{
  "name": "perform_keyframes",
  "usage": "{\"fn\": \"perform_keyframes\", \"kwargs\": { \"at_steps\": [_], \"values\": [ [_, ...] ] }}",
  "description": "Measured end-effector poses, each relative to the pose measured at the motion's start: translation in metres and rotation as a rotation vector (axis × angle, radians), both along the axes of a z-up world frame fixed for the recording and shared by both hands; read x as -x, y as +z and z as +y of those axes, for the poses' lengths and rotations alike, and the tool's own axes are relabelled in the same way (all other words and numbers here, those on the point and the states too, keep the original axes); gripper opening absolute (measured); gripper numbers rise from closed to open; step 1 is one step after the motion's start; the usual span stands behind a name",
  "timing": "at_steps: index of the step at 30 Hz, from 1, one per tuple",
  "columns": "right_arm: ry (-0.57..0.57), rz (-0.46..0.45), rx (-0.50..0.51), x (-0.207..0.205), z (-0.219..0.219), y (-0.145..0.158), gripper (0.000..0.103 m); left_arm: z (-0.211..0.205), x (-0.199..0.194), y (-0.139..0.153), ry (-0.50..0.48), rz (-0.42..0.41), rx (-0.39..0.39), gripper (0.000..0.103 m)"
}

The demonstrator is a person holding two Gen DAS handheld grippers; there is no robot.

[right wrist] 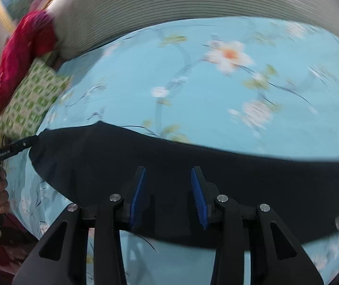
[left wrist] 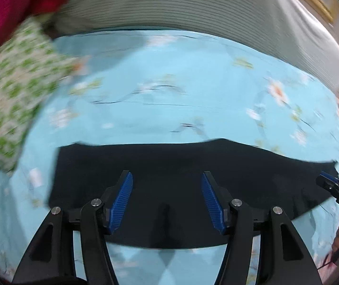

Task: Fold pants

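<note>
The black pants [left wrist: 169, 166] are laid flat as a long dark band across a bed covered by a light-blue floral sheet [left wrist: 169, 83]. The left tongs [left wrist: 167, 178] are held apart above the cloth, nothing between the blue pads [left wrist: 122, 201]. The right tongs [right wrist: 168, 173] are likewise spread — empty, over the same garment. A green-and-white patterned cushion [right wrist: 29, 102] and red fabric [right wrist: 24, 45] are seen — somewhat blurred — at the bed's far left.
</note>
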State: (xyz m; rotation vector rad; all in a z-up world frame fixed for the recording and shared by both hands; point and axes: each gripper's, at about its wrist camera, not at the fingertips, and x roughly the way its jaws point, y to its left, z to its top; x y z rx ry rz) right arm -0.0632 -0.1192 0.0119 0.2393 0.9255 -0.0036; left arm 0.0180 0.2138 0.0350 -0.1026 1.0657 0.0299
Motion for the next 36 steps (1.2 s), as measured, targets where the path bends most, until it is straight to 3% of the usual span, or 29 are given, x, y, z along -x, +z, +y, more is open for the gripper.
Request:
{"fn": "perform_keyframes", "kwargs": {
  "at_steps": [8, 20, 25, 36],
  "values": [
    [-0.218, -0.018, -0.072, 0.065, -0.064, 0.003, 0.049, -0.113, -0.039, -0.011, -0.287, 0.073, 0.073, 0.064],
    [-0.472, -0.034, -0.196, 0.131, -0.141, -0.014, 0.049, -0.267, -0.071, -0.027, -0.622, 0.162, 0.118, 0.065],
    [-0.52, -0.045, -0.263, 0.138, -0.162, -0.026, 0.049, -0.324, -0.083, -0.038, -0.75, 0.212, 0.113, 0.067],
    [-0.552, -0.106, -0.407, 0.135, -0.181, -0.045, 0.049, -0.418, -0.111, -0.068, -0.918, 0.328, 0.1, 0.067]
  ]
}}
